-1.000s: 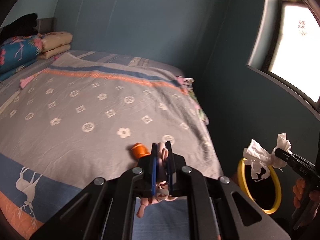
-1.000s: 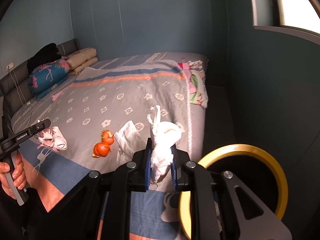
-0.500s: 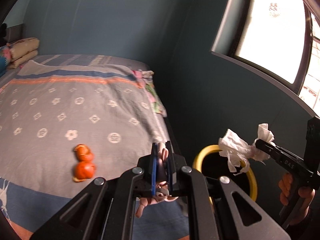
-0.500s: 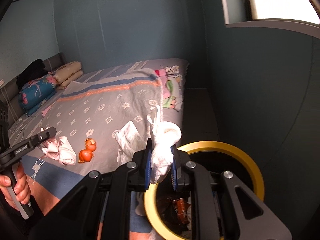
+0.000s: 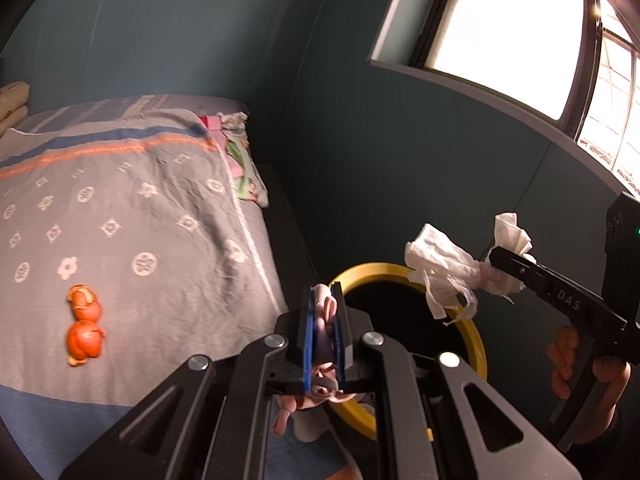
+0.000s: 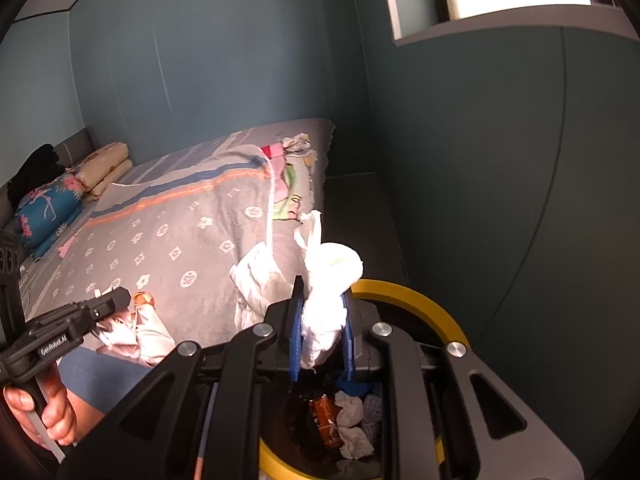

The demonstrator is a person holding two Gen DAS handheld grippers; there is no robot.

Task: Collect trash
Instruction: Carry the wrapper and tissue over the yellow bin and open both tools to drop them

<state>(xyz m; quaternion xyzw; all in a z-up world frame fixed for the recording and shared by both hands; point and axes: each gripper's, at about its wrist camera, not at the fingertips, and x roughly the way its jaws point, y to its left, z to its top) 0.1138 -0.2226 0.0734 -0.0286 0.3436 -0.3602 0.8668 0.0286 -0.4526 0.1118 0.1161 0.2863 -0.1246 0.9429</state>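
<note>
Tissue [image 6: 324,304] clamped in right gripper [image 6: 320,332] above bin [image 6: 432,304]; left gripper [image 5: 323,336] clamped on pink wad [image 5: 326,312]

Bedroom in a home, as I read it through both wrist cameras. A bed [image 6: 192,240] fills most of the room, under a grey patterned bedspread [image 5: 132,216] with blue and orange stripes. At the far end of the bed, folded pillows [image 6: 106,164] and a floral blue quilt [image 6: 48,208] are stacked by a dark headboard. Teal walls [image 5: 200,32] close in behind the bed; a bright window [image 5: 508,28] sits high on the wall beside it. A yellow-rimmed trash bin [image 5: 478,344] stands by the bed's near corner.
</note>
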